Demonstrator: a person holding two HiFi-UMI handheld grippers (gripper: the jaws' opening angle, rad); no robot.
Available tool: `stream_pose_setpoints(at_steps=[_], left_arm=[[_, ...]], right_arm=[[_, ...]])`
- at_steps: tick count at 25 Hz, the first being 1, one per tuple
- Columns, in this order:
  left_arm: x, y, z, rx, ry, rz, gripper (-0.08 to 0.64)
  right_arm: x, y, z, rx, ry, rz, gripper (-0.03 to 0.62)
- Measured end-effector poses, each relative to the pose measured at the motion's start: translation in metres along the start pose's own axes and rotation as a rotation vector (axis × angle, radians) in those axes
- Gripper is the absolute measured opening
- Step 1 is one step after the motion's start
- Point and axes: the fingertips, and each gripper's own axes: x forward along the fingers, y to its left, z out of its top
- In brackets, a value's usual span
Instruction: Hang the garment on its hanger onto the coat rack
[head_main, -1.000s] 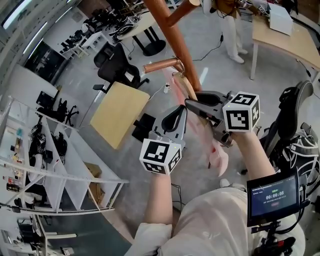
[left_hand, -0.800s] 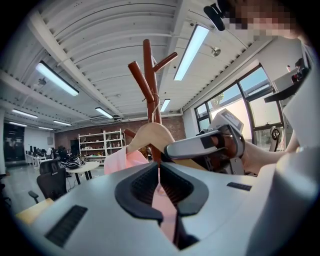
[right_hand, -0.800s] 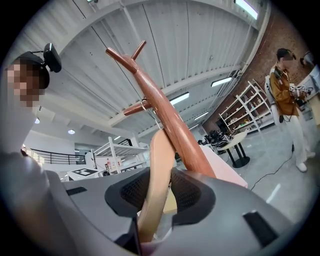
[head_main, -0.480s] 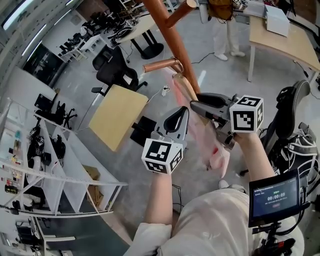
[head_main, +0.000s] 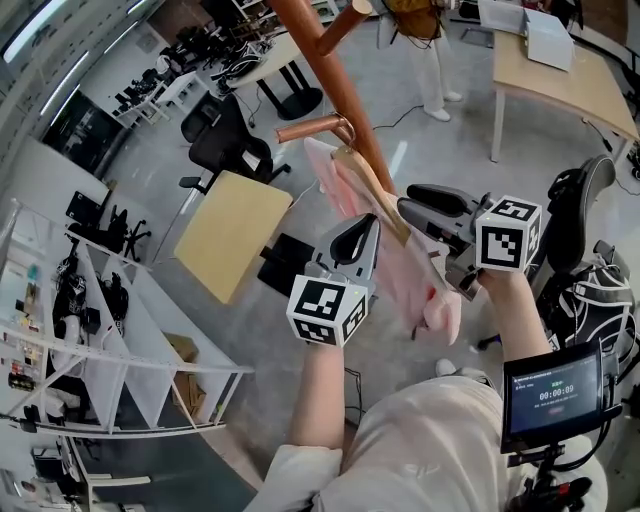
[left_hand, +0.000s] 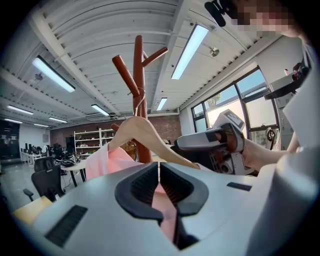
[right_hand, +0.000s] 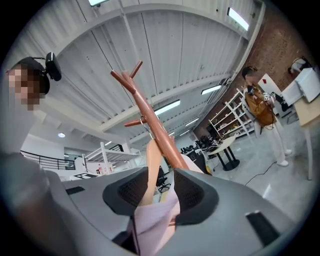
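A brown coat rack rises in front of me, with a short peg on its left side. A pink garment hangs on a wooden hanger just below that peg. The hanger's wire hook sits against the pole at the peg; whether it rests on the peg I cannot tell. My left gripper is shut on the pink fabric under the hanger. My right gripper is shut on the hanger arm together with fabric. The rack stands just beyond its jaws.
A wooden table stands below left of the rack and a black office chair behind it. Another table and a standing person are at the back right. White shelving is at the left, a small screen at the right.
Both grippers have carried the hanger and garment up and toward the rack's peg. The garment now spreads wider below the peg, and the right gripper has shifted right.
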Motion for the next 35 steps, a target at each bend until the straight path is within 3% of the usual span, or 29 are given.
stream_pose_setpoints(at_steps=[12, 19, 23, 28, 35], left_arm=[[0.001, -0.014, -0.001, -0.008, -0.009, -0.02, 0.006], [-0.011, -0.013, -0.003, -0.016, -0.016, 0.006, 0.006], [-0.026, -0.007, -0.005, -0.026, -0.022, 0.055, 0.006], [-0.084, 0.02, -0.006, -0.039, -0.041, 0.142, 0.006], [-0.188, 0.066, -0.027, -0.086, -0.034, 0.388, 0.006]], right_arm=[[-0.044, -0.003, 0.015, -0.02, -0.072, -0.076, 0.141], [-0.036, 0.018, 0.015, -0.125, -0.058, -0.094, 0.141], [-0.023, 0.047, 0.016, -0.208, -0.03, -0.041, 0.141], [0.02, 0.108, 0.004, -0.298, 0.01, 0.045, 0.14], [0.088, 0.173, -0.045, -0.29, 0.121, 0.259, 0.14]])
